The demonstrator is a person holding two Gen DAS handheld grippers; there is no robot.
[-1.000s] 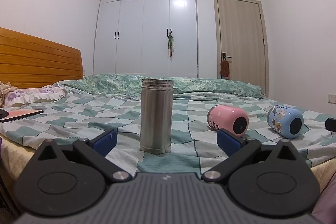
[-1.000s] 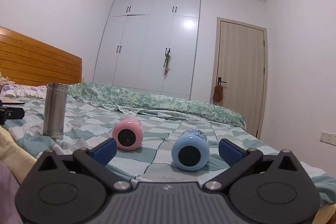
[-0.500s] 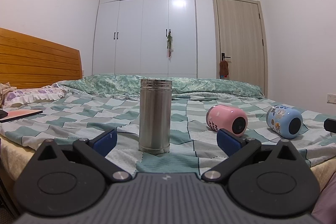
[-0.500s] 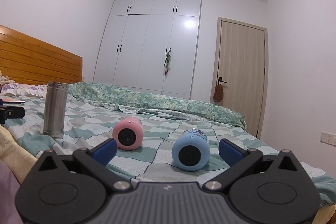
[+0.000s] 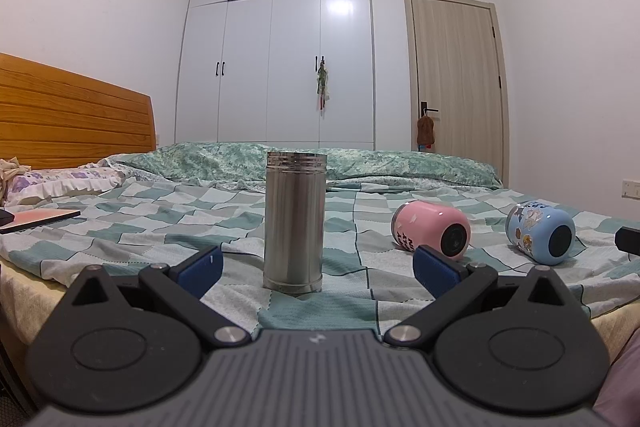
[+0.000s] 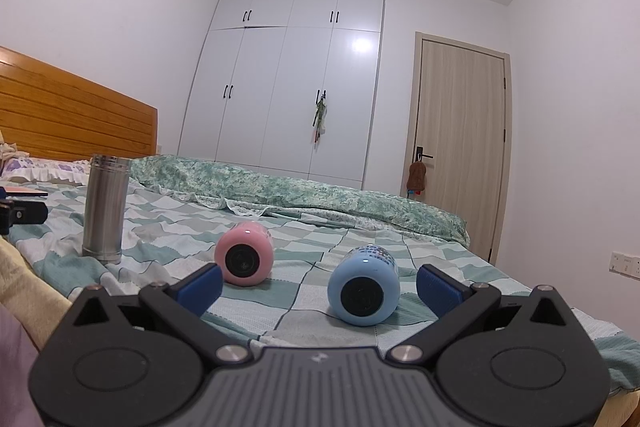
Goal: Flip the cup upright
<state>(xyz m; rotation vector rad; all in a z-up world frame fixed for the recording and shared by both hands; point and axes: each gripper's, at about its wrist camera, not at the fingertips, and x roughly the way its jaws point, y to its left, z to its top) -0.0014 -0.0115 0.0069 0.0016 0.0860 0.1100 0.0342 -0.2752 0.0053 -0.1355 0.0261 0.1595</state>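
Jaws spread wide on both grippers, we are holding nothing: steel cup (image 5: 294,223) standing upright between our left gripper (image 5: 316,263) jaws, blue cup (image 6: 363,291) lying sideways between our right gripper (image 6: 318,281) jaws.

My left gripper (image 5: 316,265) is spread wide, and the steel cup (image 5: 295,223) stands upright just ahead, between its fingers but not touching them. Bare checkered bedsheet (image 5: 160,227) lies on both sides of this cup. My right gripper (image 6: 319,285) is also wide apart, with the blue cup (image 6: 363,287) lying between the fingertips. The pink cup (image 6: 244,254) lies near, to the left, with a strip of sheet between them.
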